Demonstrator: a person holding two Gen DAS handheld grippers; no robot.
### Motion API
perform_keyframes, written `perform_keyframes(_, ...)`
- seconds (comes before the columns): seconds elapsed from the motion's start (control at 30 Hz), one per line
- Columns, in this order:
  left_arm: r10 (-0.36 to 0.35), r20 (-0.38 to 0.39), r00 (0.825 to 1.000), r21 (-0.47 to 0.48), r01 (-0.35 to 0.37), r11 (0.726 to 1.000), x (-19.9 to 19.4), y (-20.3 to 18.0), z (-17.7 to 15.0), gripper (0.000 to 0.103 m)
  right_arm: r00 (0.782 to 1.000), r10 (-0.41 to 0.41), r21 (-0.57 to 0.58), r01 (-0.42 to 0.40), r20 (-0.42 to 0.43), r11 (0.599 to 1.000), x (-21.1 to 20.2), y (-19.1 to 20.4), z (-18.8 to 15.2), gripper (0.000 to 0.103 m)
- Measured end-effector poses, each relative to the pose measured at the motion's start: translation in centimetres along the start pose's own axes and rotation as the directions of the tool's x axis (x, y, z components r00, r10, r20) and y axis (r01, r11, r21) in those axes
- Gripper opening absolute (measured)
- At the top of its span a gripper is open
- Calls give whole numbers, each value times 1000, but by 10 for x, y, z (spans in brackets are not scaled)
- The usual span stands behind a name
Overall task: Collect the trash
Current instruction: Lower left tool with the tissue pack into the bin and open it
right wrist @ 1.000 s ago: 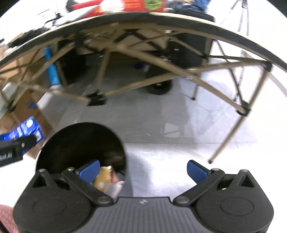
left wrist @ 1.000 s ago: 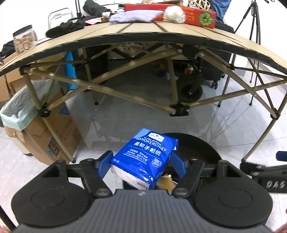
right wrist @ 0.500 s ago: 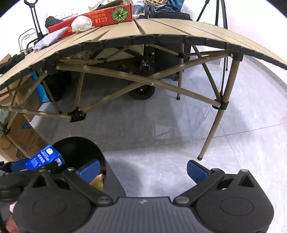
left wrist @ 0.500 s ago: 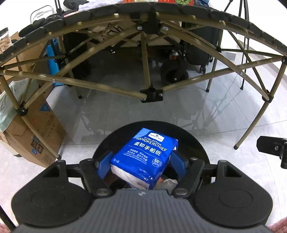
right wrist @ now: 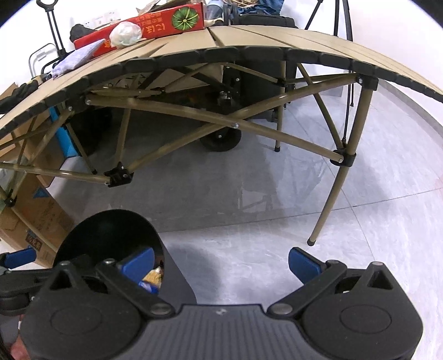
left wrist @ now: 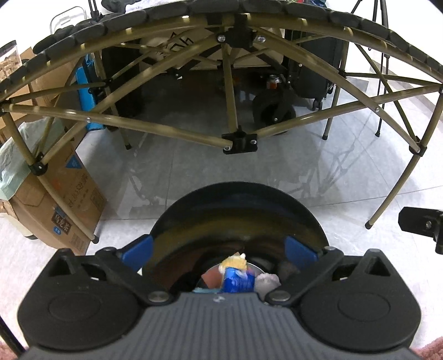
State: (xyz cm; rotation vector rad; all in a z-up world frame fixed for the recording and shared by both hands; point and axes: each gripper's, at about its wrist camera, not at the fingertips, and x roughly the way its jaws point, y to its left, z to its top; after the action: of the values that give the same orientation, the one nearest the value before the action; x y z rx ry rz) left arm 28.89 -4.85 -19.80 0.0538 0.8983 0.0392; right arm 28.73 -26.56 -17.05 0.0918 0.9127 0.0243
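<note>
Dropped: one tissue pack (left wrist: pixel 237 283) now in bin (left wrist: pixel 238 193) | left fingers (left wrist: pixel 138 249) wide, empty | right fingers (right wrist: pixel 303 264) wide, empty

My left claw (left wrist: pixel 218 250) is hanging spread wide over the black bin (left wrist: pixel 277 199).
The blue tissue pack (left wrist: pixel 238 281) is lying inside among other trash.

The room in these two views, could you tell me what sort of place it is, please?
Probably an indoor workroom or recording space rather than a lived-in home: a folding camping table stands on a glossy tiled floor, with cardboard boxes and a tripod around it.
</note>
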Motion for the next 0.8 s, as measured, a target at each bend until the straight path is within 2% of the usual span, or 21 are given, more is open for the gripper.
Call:
perform_keyframes(0.43,0,-21,1000,-27,-1,1000,1,8,-2,103,1000,7,-18,-7,-16,1000,6,6,-1,103)
perform_keyframes(0.8,0,7,1000,-38,0,999,-6,12,4,103,1000,15,-27,-15,-14,1000,4,8,-2,103)
